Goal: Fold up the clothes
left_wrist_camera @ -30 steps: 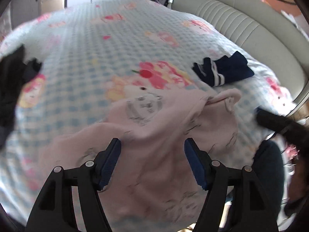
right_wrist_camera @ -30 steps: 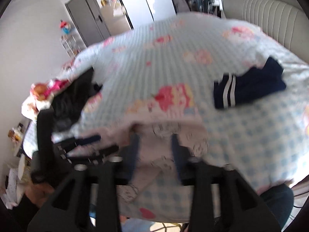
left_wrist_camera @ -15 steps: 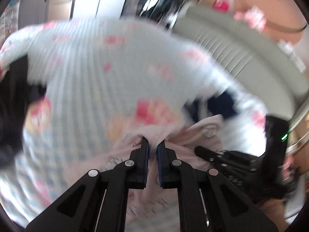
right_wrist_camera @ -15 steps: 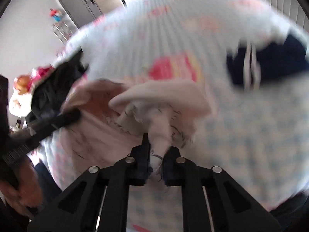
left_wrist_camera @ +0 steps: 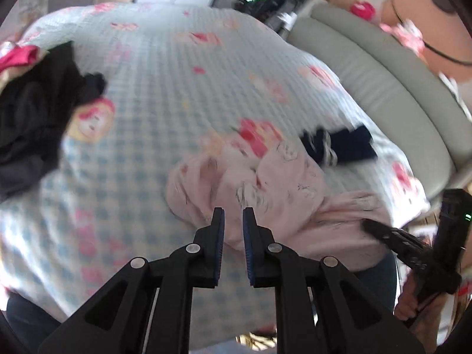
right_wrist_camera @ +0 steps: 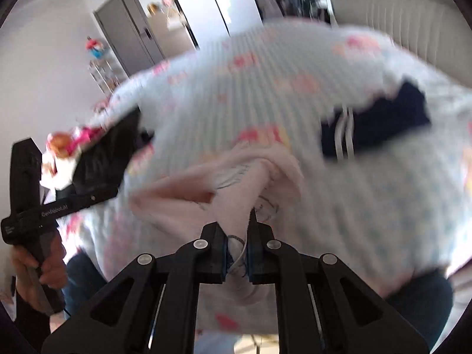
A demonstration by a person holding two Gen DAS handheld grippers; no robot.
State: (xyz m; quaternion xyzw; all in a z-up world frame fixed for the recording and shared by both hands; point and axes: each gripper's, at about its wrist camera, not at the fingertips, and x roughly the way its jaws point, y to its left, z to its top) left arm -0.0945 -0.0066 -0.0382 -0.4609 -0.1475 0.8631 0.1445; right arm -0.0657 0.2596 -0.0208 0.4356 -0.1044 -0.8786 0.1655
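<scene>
Two grippers pinch one pink garment bunched on the checked bedspread: the left gripper nearly closed on its near edge, the right gripper clamped on a fold. A navy striped garment lies just beyond; black clothes lie well apart.

Pink garment, pale with dark line-drawn prints, bunched and crumpled at near edge of bed; one fold lifted and pinched at the near end. Navy garment with white stripes, folded flat, just beyond it. Black clothes pile at bed's left side, well apart.
</scene>
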